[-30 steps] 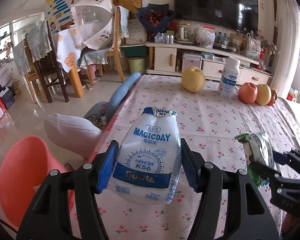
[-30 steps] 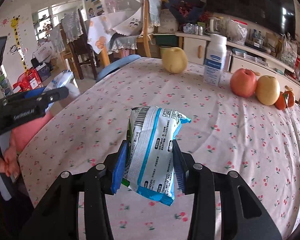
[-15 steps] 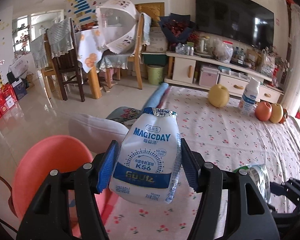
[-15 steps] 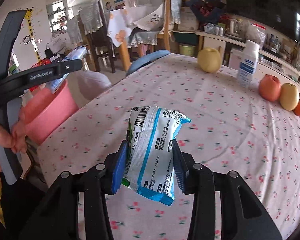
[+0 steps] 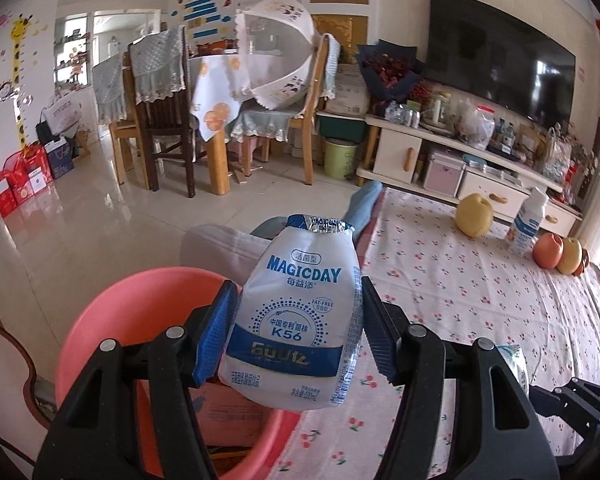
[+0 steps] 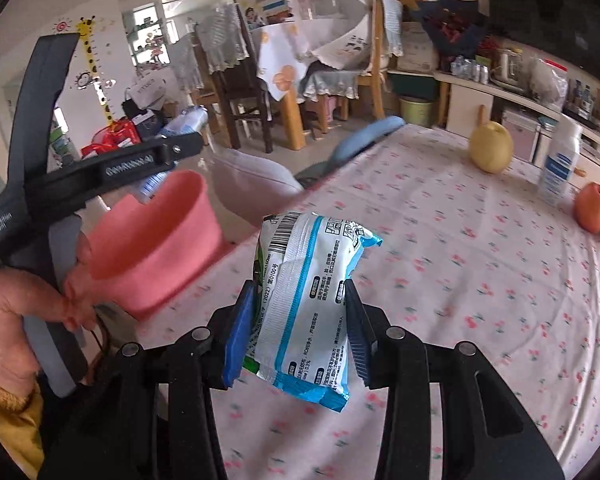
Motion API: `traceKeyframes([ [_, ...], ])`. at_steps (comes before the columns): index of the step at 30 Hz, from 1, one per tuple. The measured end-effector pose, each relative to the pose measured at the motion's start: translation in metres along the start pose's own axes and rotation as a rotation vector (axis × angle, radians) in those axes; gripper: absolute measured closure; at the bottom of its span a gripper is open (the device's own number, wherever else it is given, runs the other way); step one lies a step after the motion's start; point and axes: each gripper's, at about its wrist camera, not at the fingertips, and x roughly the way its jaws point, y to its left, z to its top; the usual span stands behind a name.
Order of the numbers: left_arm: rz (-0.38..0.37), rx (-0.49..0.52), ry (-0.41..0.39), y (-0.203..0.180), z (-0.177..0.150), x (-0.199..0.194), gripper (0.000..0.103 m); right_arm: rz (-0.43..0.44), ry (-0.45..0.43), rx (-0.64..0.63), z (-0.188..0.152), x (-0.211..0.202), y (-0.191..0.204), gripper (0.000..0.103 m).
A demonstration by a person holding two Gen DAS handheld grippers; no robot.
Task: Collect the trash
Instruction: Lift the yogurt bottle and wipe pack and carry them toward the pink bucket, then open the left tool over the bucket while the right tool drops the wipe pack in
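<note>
Left tongs point(image 5: 296, 340) are clamped on a crumpled white-and-blue plastic drink bottle labelled MAGICDAY point(image 5: 296, 320), held upright directly over the round pink plastic bin point(image 5: 140, 312). Right tongs point(image 6: 298, 332) are clamped on a white-and-blue foil snack wrapper point(image 6: 308, 304), held above the cherry-print cloth-covered surface point(image 6: 460, 264) just right of that bin point(image 6: 160, 240). Beyond the bin, on the far part of the surface, stand a yellow pear point(image 5: 474, 216), a white bottle with a blue label point(image 5: 526, 226) and a red apple point(image 5: 548, 250).
</note>
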Motion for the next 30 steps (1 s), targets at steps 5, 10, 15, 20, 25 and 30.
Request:
traceKeyframes([
  [5, 0.021, -0.055, -0.001, 0.024, 0.002, 0.001, 0.041, 0.028, 0.002, -0.041, 0.013, 0.011, 0.029, 0.059],
  [10, 0.064, -0.105, 0.005, 0.051, 0.003, 0.003, 0.041, 0.056, 0.004, -0.089, 0.029, 0.024, 0.061, 0.059],
  [15, 0.091, -0.178, 0.017, 0.081, 0.003, 0.006, 0.041, 0.088, 0.002, -0.130, 0.043, 0.038, 0.090, 0.059],
  [20, 0.117, -0.244, 0.029, 0.107, 0.000, 0.007, 0.041, 0.119, 0.008, -0.176, 0.052, 0.054, 0.120, 0.059],
  [25, 0.142, -0.292, 0.039, 0.124, -0.003, 0.009, 0.041, 0.138, 0.027, -0.206, 0.055, 0.073, 0.137, 0.059],
  [30, 0.203, -0.331, 0.060, 0.138, -0.006, 0.013, 0.038, 0.187, 0.052, -0.168, 0.053, 0.086, 0.136, 0.027],
])
